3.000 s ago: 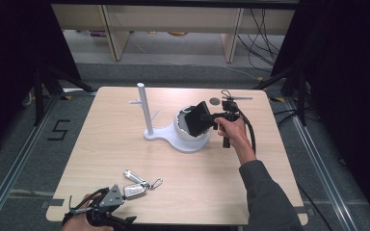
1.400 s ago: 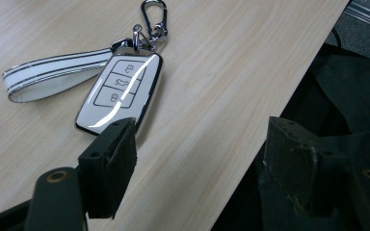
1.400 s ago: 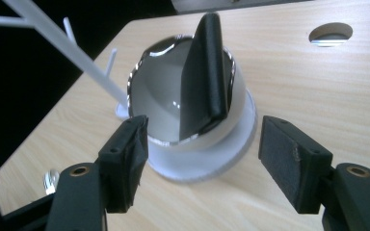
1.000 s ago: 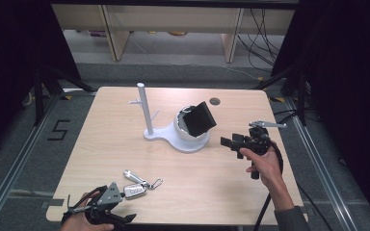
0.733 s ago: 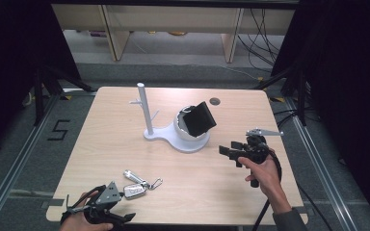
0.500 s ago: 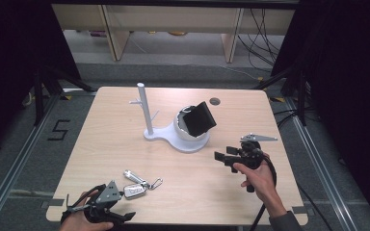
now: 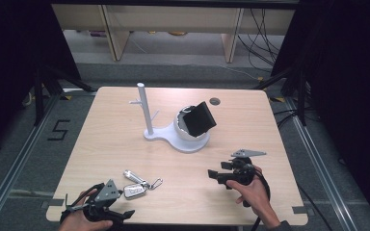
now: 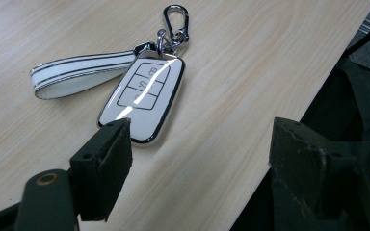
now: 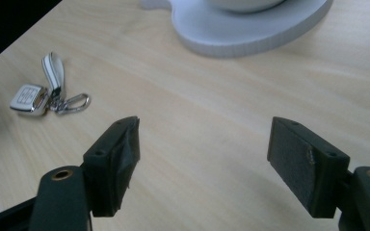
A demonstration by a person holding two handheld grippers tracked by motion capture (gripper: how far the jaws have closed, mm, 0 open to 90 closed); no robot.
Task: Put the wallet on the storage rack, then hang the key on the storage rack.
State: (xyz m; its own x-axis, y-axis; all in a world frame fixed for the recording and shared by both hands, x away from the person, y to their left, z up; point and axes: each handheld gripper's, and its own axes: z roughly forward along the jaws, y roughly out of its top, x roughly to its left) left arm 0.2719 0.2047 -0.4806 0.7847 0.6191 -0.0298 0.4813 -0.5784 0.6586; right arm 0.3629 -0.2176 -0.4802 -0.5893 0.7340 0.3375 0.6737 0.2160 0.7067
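Left gripper (image 7: 125, 213): jaws apart, nothing between them, parked at the table's (image 7: 101, 125) near edge just beside the car key (image 7: 134, 191), likely lined up for a pickup. Key lies flat, glossy white fob with three buttons, striped strap, metal clip; it sits well apart from the white stand (image 7: 183, 139), toward the near left corner. Right gripper (image 7: 212, 174): jaws have just been opening, empty, low over bare wood near the stand, facing the key.

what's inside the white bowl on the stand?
A black wallet-like object stands tilted in the white bowl, sticking out above its rim. Its lower part and the bowl's bottom are hidden by the bowl wall.
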